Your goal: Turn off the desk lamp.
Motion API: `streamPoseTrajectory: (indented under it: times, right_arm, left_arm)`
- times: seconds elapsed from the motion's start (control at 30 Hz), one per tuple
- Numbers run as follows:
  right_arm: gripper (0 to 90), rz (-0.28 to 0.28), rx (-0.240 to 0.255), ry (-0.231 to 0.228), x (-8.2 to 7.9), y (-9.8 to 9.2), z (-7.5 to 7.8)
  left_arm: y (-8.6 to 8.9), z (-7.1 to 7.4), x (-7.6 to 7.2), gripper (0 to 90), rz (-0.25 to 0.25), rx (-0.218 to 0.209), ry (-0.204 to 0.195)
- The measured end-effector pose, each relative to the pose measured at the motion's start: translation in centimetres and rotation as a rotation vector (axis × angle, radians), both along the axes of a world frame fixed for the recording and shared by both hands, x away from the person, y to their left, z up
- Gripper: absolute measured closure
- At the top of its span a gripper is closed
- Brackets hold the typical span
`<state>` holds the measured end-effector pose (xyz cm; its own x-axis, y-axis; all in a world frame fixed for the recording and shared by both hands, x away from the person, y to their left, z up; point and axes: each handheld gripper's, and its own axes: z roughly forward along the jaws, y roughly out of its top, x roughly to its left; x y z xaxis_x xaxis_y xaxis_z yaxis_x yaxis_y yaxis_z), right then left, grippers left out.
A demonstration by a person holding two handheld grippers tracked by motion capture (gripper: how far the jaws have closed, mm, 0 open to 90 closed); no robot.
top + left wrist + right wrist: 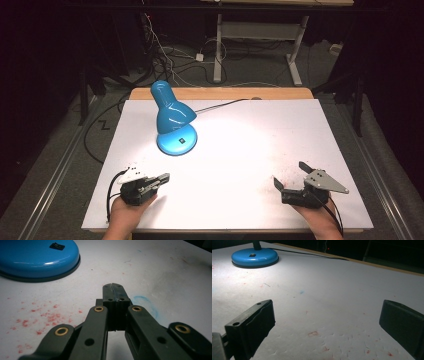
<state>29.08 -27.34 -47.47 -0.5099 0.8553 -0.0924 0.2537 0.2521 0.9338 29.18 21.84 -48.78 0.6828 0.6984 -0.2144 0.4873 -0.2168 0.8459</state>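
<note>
— So, where does the lamp stand?

— On the far left part of the white tabletop, well ahead of the left tongs. It is a glossy blue desk lamp with a round base, and its shade bends down over that base. It is lit: a bright pool of light falls on the tabletop around it. A small black switch sits on top of the base.

— And its cord?

— A thin dark cord runs from behind the lamp toward the far edge of the tabletop.

— How are the left tongs set?

— Pressed fully together with nothing between them. In the left gripper view the two black tips meet flat against each other just above the tabletop, and the edge of the blue base lies up and to the left, apart from them. The person's left hand holds them near the front edge.

— The right tongs?

— Spread wide and empty. In the right gripper view the two black pads stand at either side with bare tabletop between them, and the lamp base lies far off at the upper left. The right hand holds them near the front right.

— Anything else on the surface?

— Scattered red specks near the left tongs, and a faint blue smudge just beyond their tips.
</note>
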Motion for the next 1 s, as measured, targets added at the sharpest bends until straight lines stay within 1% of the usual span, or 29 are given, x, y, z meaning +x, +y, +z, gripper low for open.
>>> streamPoseTrajectory:
  times: [0.03, 0.1, 0.17, 0.23, 0.3, 0.37, 0.4, 0.47, 0.57, 0.73, 0.8, 0.87, 1.0]
  right_arm:
    - [0.8, 0.001, 0.000, 0.000, 0.0, 0.0, 0.0]
    - [0.8, 0.002, -0.001, 0.001, 0.0, 0.0, 0.0]
    - [0.8, -0.001, 0.003, 0.003, 0.0, -0.1, 0.0]
    - [0.8, -0.002, 0.004, 0.001, 0.0, -0.2, 0.0]
    - [0.8, -0.008, 0.009, 0.002, 0.0, -0.3, 0.0]
    - [0.8, -0.009, 0.010, 0.003, 0.0, -0.3, 0.0]
    - [0.9, -0.006, 0.007, -0.002, 0.0, -0.3, 0.0]
    - [0.8, -0.005, 0.008, -0.004, 0.0, -0.3, 0.1]
    - [0.8, -0.006, 0.009, -0.003, 0.0, -0.3, 0.1]
    - [0.8, -0.006, 0.007, -0.005, -0.1, -0.2, 0.1]
    - [0.8, -0.009, 0.010, -0.006, -0.2, -0.2, 0.2]
    - [0.8, -0.010, 0.011, -0.006, -0.1, -0.3, 0.2]
    - [0.8, -0.013, 0.015, -0.007, -0.1, -0.4, 0.2]
  left_arm:
    - [0.0, 0.0, 0.1, 87.8, 0.002, 0.001, -0.001]
    - [0.0, 0.0, 0.3, 87.8, 0.004, 0.000, 0.012]
    - [-0.1, 0.1, 0.5, 87.8, 0.012, 0.011, 0.025]
    - [-0.3, 0.3, 0.8, 87.8, 0.015, 0.026, 0.025]
    - [-0.5, 0.6, 0.9, 87.8, 0.020, 0.020, 0.022]
    - [-0.5, 0.9, 1.3, 87.8, 0.027, 0.004, 0.037]
    - [-0.5, 1.0, 1.5, 87.8, 0.023, 0.001, 0.037]
    - [-0.7, 1.3, 1.8, 87.9, 0.025, 0.008, 0.031]
    - [-0.9, 1.6, 2.2, 87.9, 0.023, 0.002, 0.016]
    - [-0.9, 2.3, 3.0, 87.9, 0.024, 0.013, -0.005]
    - [-0.8, 2.6, 3.3, 87.9, 0.024, 0.014, -0.001]
    - [-0.7, 2.8, 3.6, 87.9, 0.023, 0.021, -0.009]
    - [-0.5, 3.1, 4.2, 87.9, 0.030, 0.014, -0.014]
